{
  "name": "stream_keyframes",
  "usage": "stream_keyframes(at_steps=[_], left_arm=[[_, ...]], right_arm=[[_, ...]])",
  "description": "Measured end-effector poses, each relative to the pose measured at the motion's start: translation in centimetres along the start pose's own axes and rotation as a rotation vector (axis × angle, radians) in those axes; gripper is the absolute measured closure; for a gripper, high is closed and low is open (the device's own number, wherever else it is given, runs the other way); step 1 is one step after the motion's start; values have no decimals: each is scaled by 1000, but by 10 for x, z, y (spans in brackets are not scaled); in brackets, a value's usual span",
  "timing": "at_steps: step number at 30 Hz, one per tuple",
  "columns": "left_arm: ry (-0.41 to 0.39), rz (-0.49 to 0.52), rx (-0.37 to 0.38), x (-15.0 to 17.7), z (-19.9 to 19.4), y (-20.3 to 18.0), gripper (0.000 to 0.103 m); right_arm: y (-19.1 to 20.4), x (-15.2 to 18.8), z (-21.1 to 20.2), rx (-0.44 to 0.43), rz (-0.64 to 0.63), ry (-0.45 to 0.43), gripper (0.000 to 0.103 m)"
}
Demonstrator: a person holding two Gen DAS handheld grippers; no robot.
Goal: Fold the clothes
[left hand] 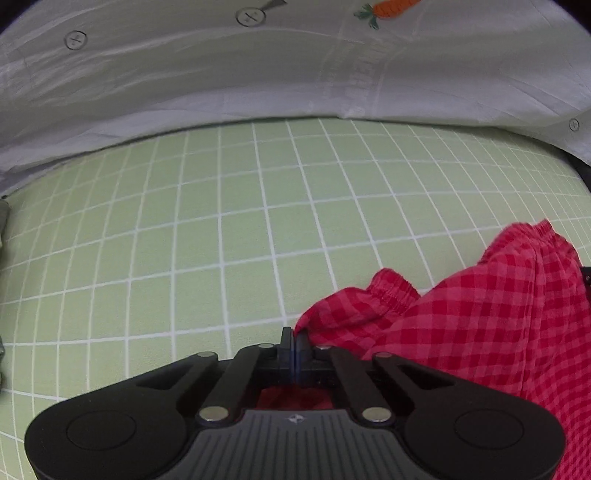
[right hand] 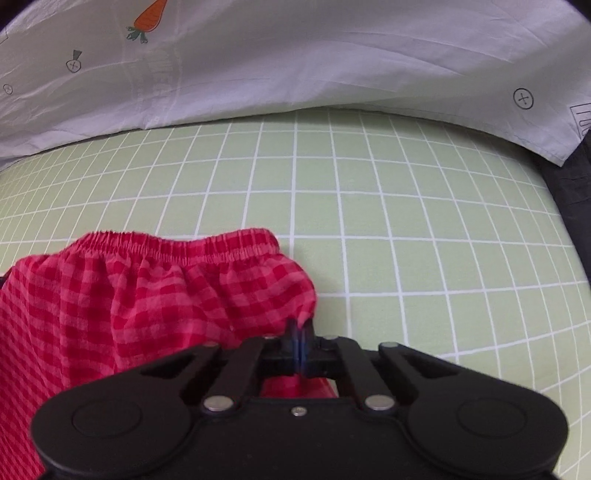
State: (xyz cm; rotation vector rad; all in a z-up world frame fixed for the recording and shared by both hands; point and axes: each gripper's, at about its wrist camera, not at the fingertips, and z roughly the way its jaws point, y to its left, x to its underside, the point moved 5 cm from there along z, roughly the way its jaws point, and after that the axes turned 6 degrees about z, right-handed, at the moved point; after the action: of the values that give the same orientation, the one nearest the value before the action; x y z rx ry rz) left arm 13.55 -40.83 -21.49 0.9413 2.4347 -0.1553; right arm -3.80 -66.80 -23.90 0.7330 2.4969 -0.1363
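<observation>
Red checked shorts (left hand: 480, 317) hang between our two grippers, above a green sheet (left hand: 207, 236) ruled with white lines. Starting at the left, our left gripper (left hand: 296, 338) has its two fingers pressed tight together on one corner of the cloth, and a bit of red shows behind them inside the tool. In the left wrist view the shorts spread from that pinch toward the right and near side, with the gathered waistband (left hand: 391, 291) puckered just beyond the fingers and a second fold rising at the far right.

Moving right, the right wrist view shows the shorts (right hand: 155, 302) bunched on the left of the frame, their waistband (right hand: 177, 242) running along the far edge of the cloth. Our right gripper (right hand: 300, 332) is likewise clamped on the right-hand corner of the fabric, fingers closed with red cloth between and behind them. To the right of that grip we see only the green sheet (right hand: 424, 229).

Across the far side of both views lies a white cover (left hand: 184, 74), wrinkled, printed with an orange carrot (left hand: 388, 9) and small circled crosses. In the right wrist view the same cover (right hand: 332, 55) carries the carrot (right hand: 149, 18) at its left.
</observation>
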Motion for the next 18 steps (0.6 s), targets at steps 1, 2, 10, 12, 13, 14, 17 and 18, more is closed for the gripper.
stream_keyframes(at_steps=[1, 2, 10, 12, 13, 14, 17, 18], left_arm=[[-33, -24, -39, -6, -6, 9, 102], [-69, -70, -81, -12, -13, 21, 102], [-212, -276, -236, -25, -61, 80, 46], [-200, -264, -217, -14, -72, 73, 40], [-188, -259, -205, -6, -77, 68, 38], [-173, -257, -198, 5, -84, 62, 36], [-132, -296, -174, 41, -103, 44, 35], [-121, -317, -155, 54, -110, 39, 34]], right_arm=[[-3, -5, -5, 16, 2, -42, 102], [-6, -11, -10, 25, 16, -75, 102], [-4, -39, -41, 40, 79, -204, 38], [5, -32, -53, 46, 66, -213, 23], [8, -24, -62, 36, 64, -212, 21], [12, -15, -69, 27, 64, -209, 20], [21, 20, -91, 14, 69, -184, 12], [25, 35, -98, 5, 76, -173, 12]])
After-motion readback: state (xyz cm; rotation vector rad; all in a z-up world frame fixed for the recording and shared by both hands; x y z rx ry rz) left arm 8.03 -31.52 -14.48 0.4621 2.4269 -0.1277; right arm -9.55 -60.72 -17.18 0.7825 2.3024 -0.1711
